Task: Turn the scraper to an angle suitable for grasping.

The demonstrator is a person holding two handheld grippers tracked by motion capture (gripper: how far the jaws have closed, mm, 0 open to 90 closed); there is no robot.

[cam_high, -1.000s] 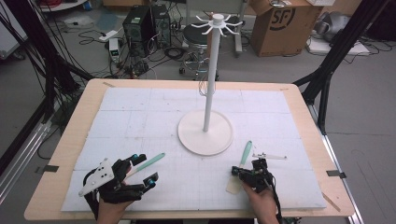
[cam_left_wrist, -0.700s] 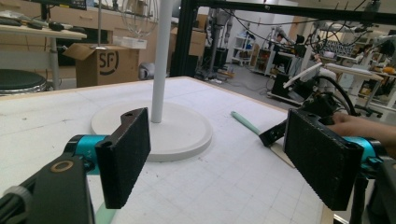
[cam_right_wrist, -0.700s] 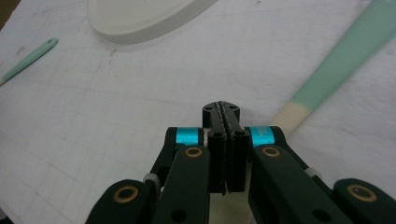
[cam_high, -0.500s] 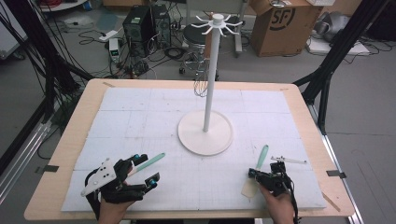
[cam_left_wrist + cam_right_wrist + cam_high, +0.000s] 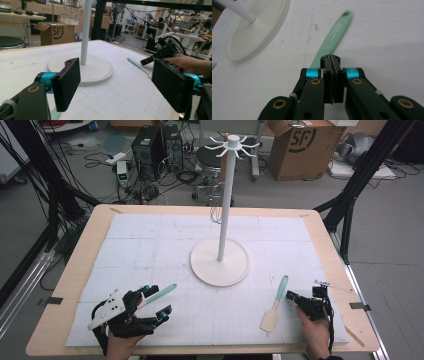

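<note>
High view overhead, facing forward-down; gripper views low, close; all share white stand.

The surface is a pale wooden board covered by a white gridded mat. Beyond its far edge lies a grey floor strewn with black cables. A black computer tower stands there beside a white power strip, with a round black stool nearby and a brown cardboard box to its right. Black frame struts slant down at both sides. The light is even and indoor.
</note>
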